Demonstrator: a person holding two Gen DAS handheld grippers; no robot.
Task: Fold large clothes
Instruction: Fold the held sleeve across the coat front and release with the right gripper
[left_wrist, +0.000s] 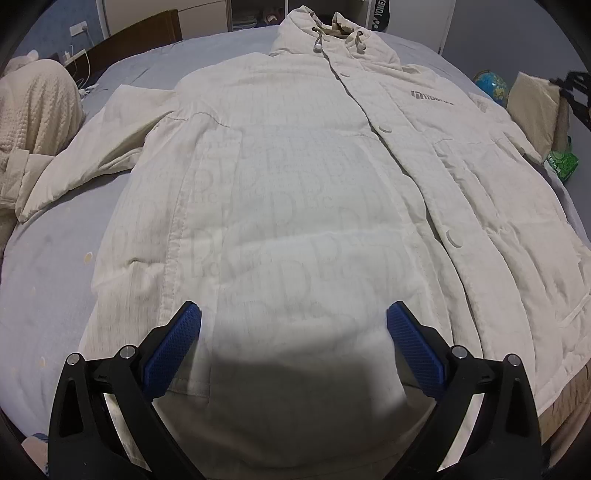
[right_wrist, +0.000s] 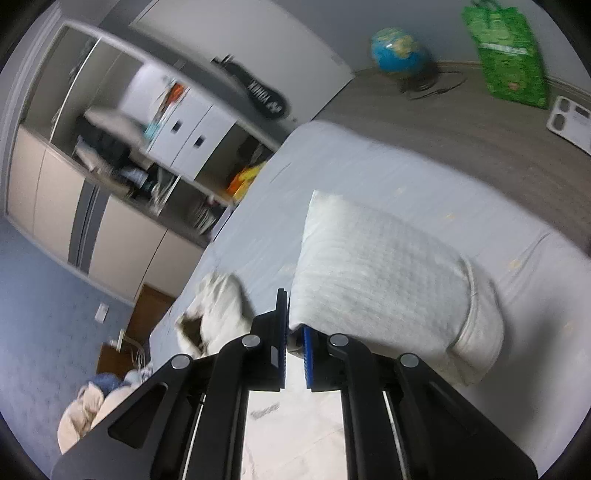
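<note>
A grey printed logo, a block mark followed by lettering too soft to spell out, sits on the chest of the cream quilted hooded jacket (left_wrist: 295, 177) spread on the bed. Faint large letter shapes, among them a repeated "P", show through its front panel. White capitals reading "YONEX" run along the black racket bag (left_wrist: 380, 11) by the cupboards; the right wrist view shows that lettering upside down (right_wrist: 264, 98).
</note>
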